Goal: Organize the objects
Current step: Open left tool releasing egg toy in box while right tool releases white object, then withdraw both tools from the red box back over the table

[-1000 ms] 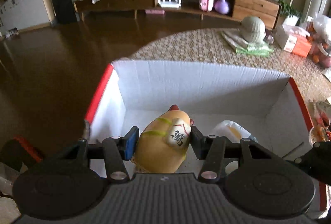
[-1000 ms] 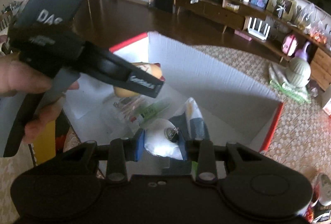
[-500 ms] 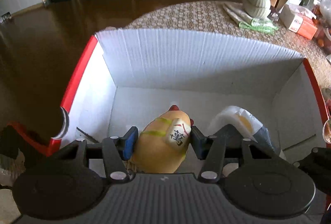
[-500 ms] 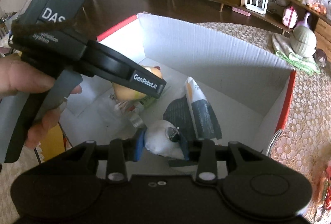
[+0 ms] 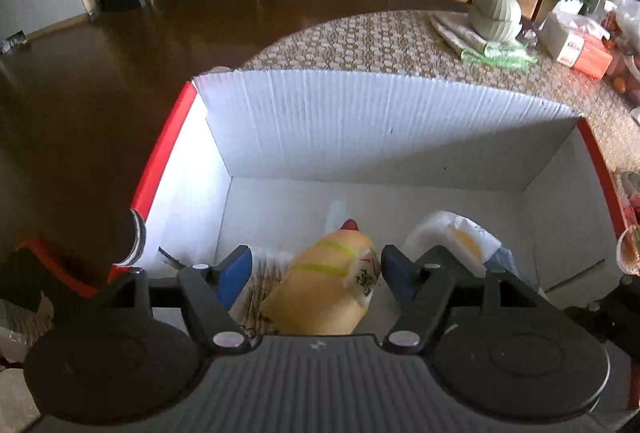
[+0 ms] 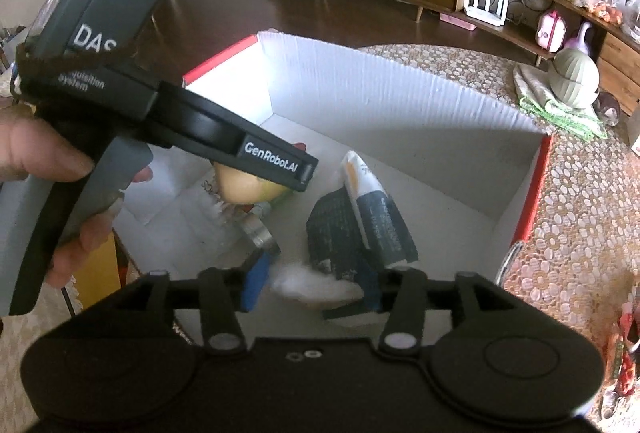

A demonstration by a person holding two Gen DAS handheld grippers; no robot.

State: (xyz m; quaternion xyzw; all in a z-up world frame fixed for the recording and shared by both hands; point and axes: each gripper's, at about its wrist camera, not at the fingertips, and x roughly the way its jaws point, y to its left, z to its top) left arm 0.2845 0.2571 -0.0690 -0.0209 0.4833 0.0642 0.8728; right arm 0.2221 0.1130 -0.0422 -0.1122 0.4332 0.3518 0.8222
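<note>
- Two grippers hang over one white cardboard box with red edges, which sits on a patterned tabletop.
- Left gripper: its blue-padded fingers are spread apart, with a gap on each side of the yellow toy between them, so neither pad touches it.
- That toy, yellow with green stripes, a red tip and a white tag bearing a black character, lies inside the box near the left side, on top of some clear wrapping.
- Just to its right in the box rests a white-and-dark packet, its white end with an orange patch pointing to the back wall.
- Right gripper: fingers open here too, with a white fluffy lump lying between the pads; I can't tell whether either pad touches it.
- From the right wrist view, a hand grips the left tool's grey handle, and the packet leans on a dark pouch.
- Further back on the table, a pale green ribbed pot sits on folded cloths.
</note>
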